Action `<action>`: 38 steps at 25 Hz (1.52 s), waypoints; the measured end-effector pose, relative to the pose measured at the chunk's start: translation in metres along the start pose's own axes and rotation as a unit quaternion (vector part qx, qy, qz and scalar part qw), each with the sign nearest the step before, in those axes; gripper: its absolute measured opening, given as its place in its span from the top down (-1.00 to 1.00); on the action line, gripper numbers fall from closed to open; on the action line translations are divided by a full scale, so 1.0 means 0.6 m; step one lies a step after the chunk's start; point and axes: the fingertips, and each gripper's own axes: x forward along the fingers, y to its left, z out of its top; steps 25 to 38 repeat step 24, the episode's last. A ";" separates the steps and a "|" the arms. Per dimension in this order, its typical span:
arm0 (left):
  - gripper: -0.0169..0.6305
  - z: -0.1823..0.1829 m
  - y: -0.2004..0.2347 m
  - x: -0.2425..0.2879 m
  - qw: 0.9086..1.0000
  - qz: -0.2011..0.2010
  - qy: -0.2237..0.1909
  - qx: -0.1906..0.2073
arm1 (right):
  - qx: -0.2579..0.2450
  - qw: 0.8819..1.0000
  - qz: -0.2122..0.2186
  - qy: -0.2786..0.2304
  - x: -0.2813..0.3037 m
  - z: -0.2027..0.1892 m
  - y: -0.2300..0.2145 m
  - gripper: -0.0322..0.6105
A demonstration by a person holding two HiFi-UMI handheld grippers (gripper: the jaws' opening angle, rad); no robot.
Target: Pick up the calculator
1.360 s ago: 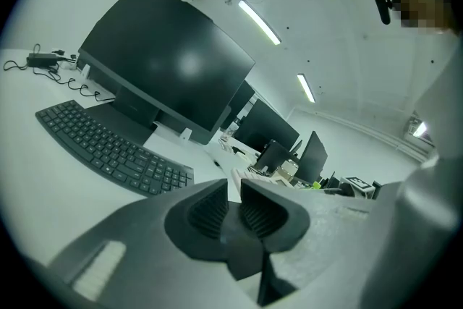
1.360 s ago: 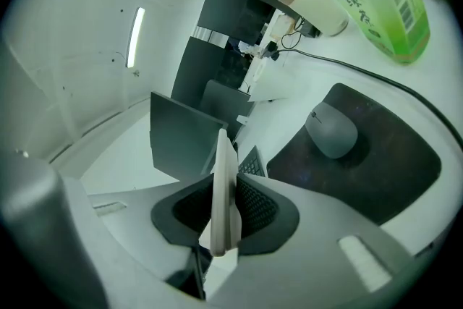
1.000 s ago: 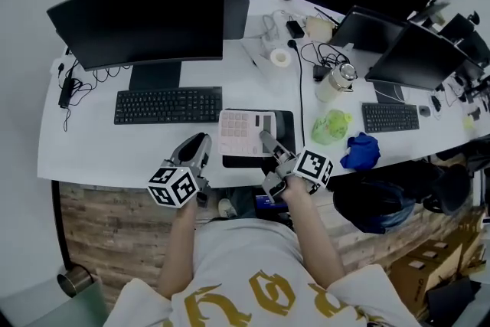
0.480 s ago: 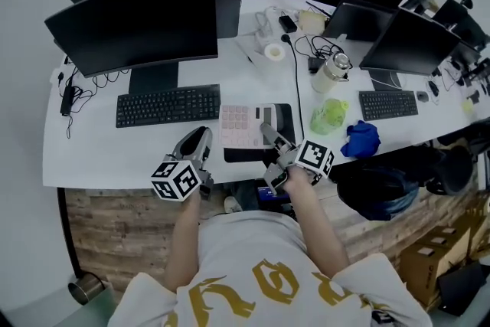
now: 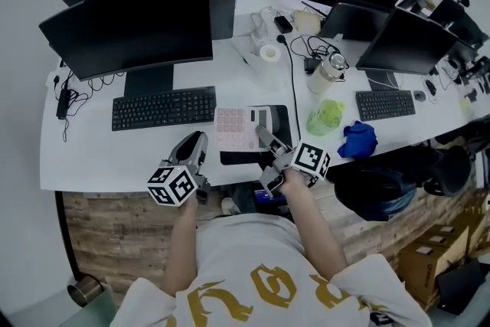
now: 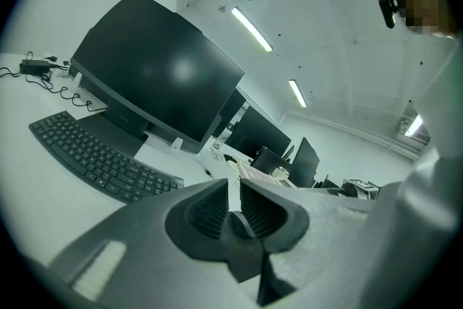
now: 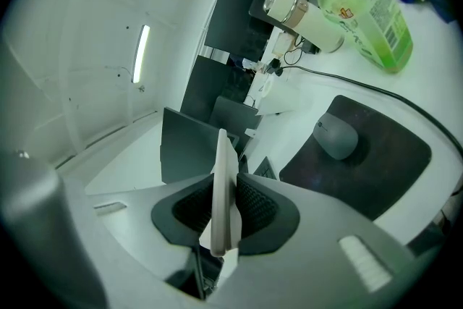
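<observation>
Desk: monitor sits back-left, kbd just in front of it. Calc is right of the kbd, overlapping the left part of the mouse pad. Its right edge sits btwn my R gripper jaws. L gripper is near the front edge, left of the calc, in front of the kbd. In the R gripper view the mouse lies on the pad, right of the calc. Bottle is just right of the pad, flask behind it, cloth right of the bottle, 2nd kbd further right. Tape roll is behind the pad.
</observation>
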 end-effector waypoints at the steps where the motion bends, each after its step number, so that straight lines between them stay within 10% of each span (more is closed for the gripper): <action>1: 0.81 -0.001 0.001 0.000 1.000 0.001 0.000 -0.001 | 0.001 1.000 0.000 0.000 0.000 0.000 -0.001 0.59; 38: 0.81 -0.006 0.020 0.007 1.000 0.005 0.002 -0.013 | -0.003 1.000 0.002 0.002 0.013 0.006 -0.002 0.59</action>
